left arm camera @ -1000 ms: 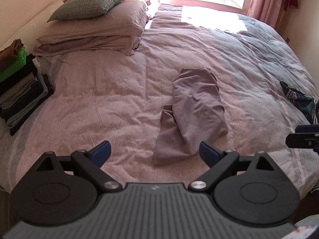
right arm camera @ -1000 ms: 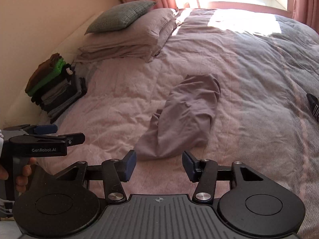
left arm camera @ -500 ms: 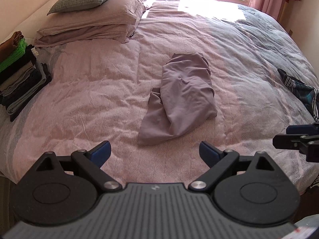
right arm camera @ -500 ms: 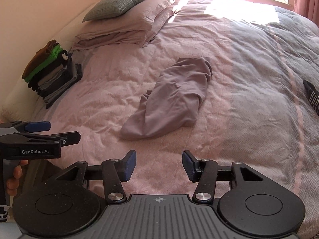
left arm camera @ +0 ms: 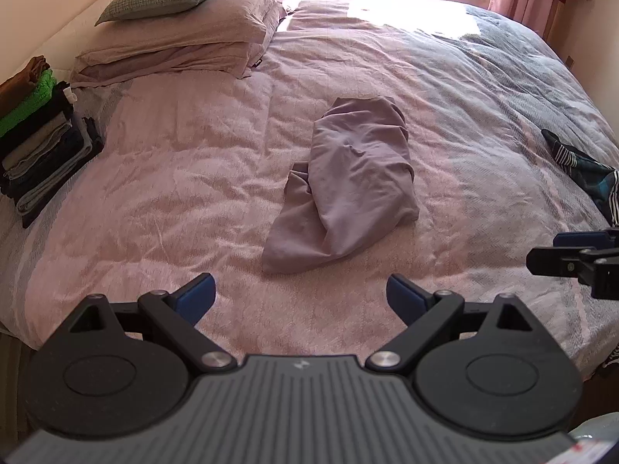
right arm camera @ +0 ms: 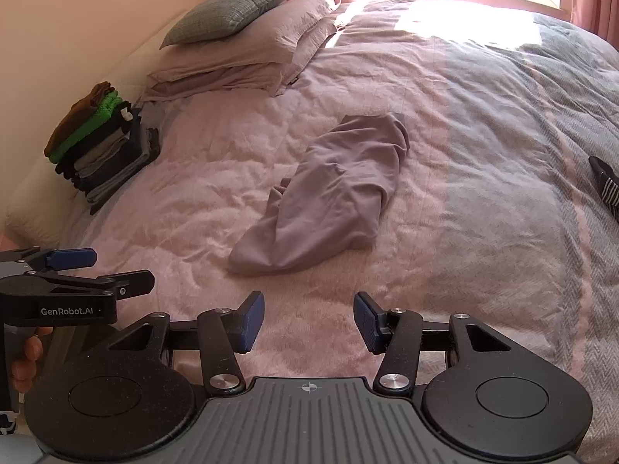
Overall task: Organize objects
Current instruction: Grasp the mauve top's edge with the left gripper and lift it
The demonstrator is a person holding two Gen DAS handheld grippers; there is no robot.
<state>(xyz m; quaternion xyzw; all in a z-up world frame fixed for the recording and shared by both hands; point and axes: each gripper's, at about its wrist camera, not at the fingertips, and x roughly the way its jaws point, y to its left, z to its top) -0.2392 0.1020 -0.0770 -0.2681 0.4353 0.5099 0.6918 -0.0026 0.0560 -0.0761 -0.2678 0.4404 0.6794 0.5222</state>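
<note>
- Your left gripper pointed steeply down over the bed, jaws apart, empty.
- Your right gripper did likewise, short of the crumpled cloth.

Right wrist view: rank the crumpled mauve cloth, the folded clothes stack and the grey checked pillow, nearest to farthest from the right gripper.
From the right gripper:
1. Crumpled mauve cloth, just ahead, mid-bed.
2. Folded clothes stack, far left edge.
3. Grey checked pillow, at the headboard.
</note>
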